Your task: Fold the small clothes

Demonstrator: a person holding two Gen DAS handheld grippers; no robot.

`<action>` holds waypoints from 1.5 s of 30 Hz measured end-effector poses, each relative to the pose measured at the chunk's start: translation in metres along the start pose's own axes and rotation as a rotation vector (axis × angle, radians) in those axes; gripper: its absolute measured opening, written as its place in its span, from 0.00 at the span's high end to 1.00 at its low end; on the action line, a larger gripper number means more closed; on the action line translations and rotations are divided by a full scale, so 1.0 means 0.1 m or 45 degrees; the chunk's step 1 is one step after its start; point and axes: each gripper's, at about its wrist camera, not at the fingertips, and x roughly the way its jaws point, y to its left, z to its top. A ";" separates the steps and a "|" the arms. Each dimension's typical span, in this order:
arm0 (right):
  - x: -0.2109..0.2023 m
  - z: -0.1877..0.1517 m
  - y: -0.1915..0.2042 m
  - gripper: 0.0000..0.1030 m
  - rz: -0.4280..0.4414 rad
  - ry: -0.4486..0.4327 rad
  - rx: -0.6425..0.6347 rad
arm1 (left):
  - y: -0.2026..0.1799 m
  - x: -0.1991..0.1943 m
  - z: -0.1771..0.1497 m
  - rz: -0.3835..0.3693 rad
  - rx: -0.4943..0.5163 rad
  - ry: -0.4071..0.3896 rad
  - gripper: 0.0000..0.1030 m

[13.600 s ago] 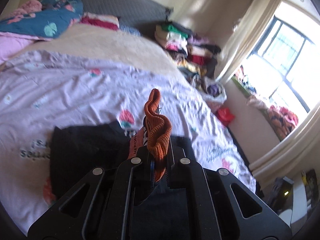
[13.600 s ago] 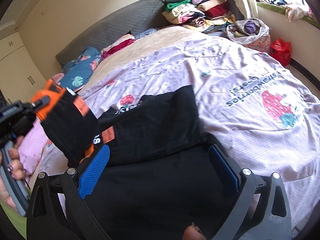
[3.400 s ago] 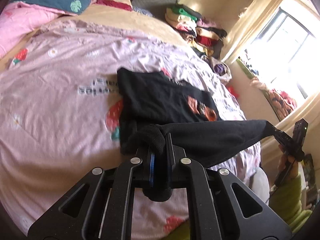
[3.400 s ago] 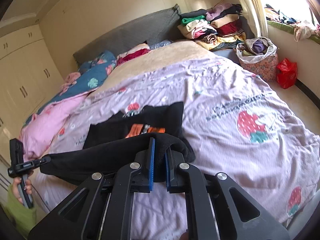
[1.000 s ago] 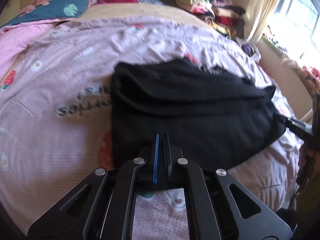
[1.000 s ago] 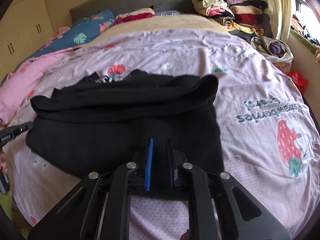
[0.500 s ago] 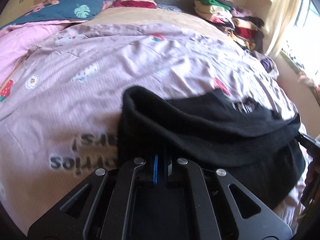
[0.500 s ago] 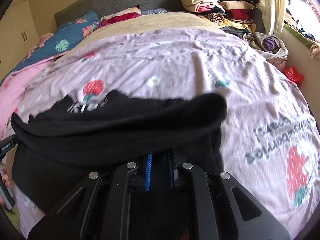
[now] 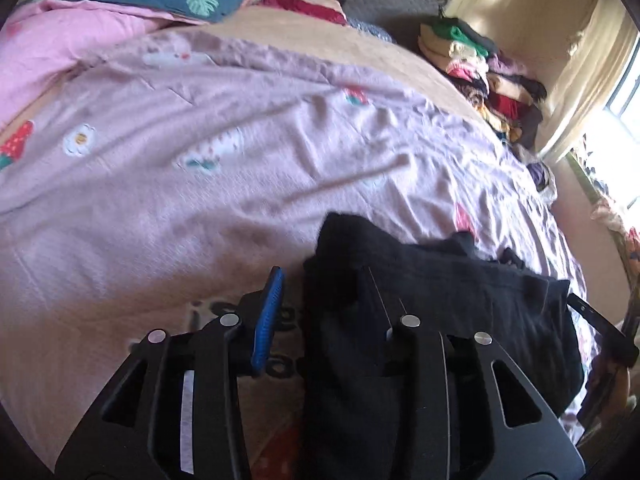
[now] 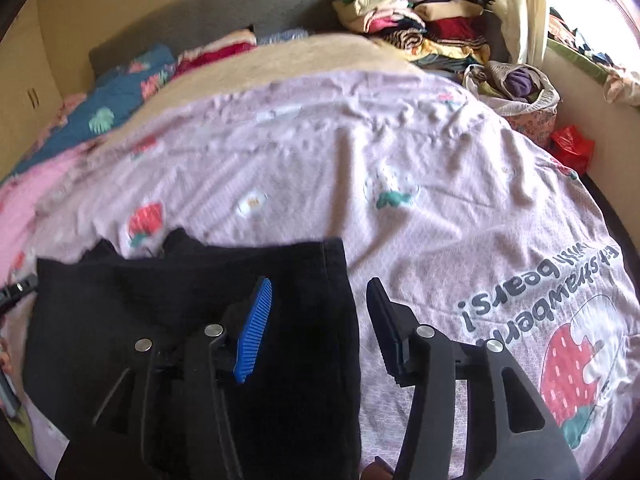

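A black garment (image 9: 440,288) lies folded on the pink strawberry-print bedspread (image 9: 200,184); it also shows in the right wrist view (image 10: 168,304). My left gripper (image 9: 324,312) is open over the garment's left edge, with its blue pad (image 9: 267,320) above the bedspread and the other finger against the black cloth. My right gripper (image 10: 320,328) is open over the garment's right edge, with its blue pad (image 10: 253,332) above the cloth and the dark pad (image 10: 382,328) above the bedspread. Neither holds anything.
Pillows and a pink quilt (image 9: 72,36) lie at the head of the bed. A pile of folded clothes (image 10: 420,20) stands at the far right corner, with a bag of clothes (image 10: 516,88) and a red bag (image 10: 572,148) beside the bed.
Both grippers have opened and let go of the black garment, which now lies folded over on the bed. Half a second ago both were shut on its lifted edge.
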 end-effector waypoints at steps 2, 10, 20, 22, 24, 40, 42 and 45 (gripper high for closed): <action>0.07 -0.02 0.06 0.55 -0.004 0.020 -0.025 | -0.04 0.09 -0.03 0.006 0.016 0.018 0.76; -0.11 0.13 0.03 0.92 0.017 -0.138 0.035 | -0.08 -0.19 -0.02 0.009 0.044 -0.133 0.97; 0.09 0.01 0.01 0.89 -0.080 -0.069 0.021 | 0.00 0.00 -0.04 0.070 0.030 -0.066 0.93; 0.05 -0.02 -0.07 0.78 -0.057 -0.063 0.056 | 0.01 -0.03 -0.04 0.063 0.024 -0.061 0.91; -0.03 -0.08 -0.16 0.74 -0.033 -0.062 0.087 | 0.00 -0.07 -0.06 0.076 0.032 -0.066 0.91; -0.73 -0.90 -0.30 0.46 0.181 0.028 0.150 | 0.16 -0.62 -0.68 -0.124 -0.036 0.091 0.50; -0.72 -0.99 -0.31 0.46 0.204 0.041 0.170 | 0.19 -0.65 -0.79 -0.158 -0.067 0.117 0.47; -0.75 -1.07 -0.31 0.57 0.240 0.031 0.201 | 0.17 -0.66 -0.93 -0.170 -0.077 0.145 0.46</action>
